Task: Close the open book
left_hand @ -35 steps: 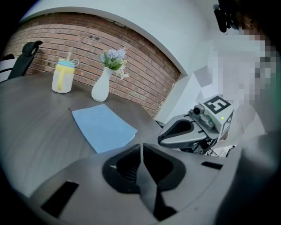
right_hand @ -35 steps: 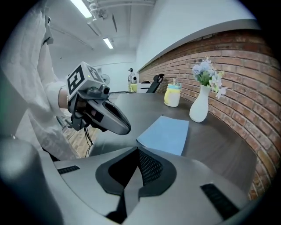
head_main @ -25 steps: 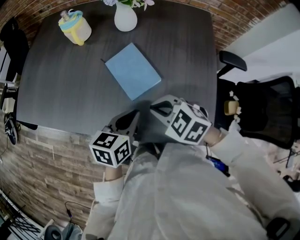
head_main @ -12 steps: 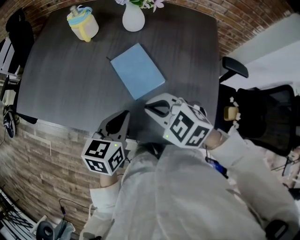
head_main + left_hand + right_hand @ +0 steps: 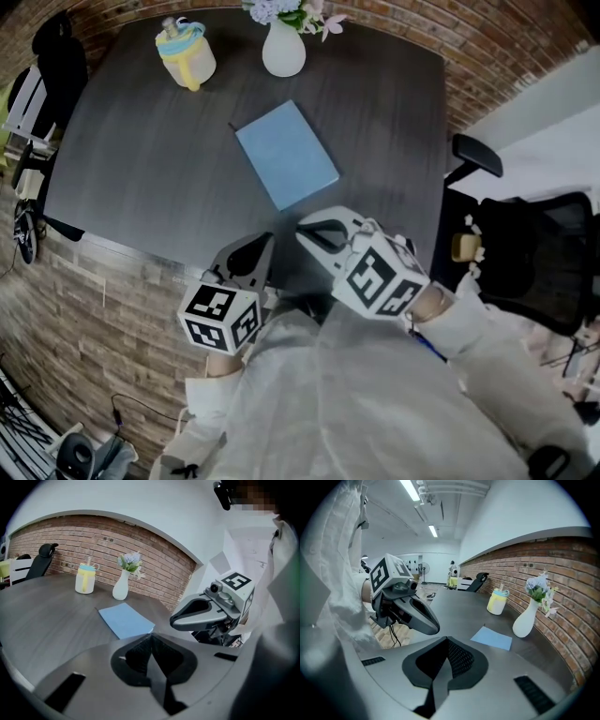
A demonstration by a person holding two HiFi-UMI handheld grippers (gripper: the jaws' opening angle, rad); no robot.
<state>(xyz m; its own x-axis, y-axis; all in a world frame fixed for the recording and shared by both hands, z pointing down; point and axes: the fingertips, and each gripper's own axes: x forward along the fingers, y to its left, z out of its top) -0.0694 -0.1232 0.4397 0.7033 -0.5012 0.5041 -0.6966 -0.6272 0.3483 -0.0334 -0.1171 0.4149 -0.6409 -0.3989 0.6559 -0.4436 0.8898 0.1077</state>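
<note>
office w/ swivel chair (image 5: 536, 246), strip lights (image 5: 432, 530)

You had lots of bare surface (image 5: 131, 159) to the left of the blue book (image 5: 286, 155), which lay flat in the middle. There was more bare room to its right, out to the edge. At the far edge, the white vase (image 5: 283, 52) and the yellow cup (image 5: 187, 58) stood well apart from the book, with a gap between them. Your left gripper (image 5: 265, 242) and right gripper (image 5: 306, 231) hung close together over the near edge. A black chair (image 5: 530, 248) stood off to the right.
</note>
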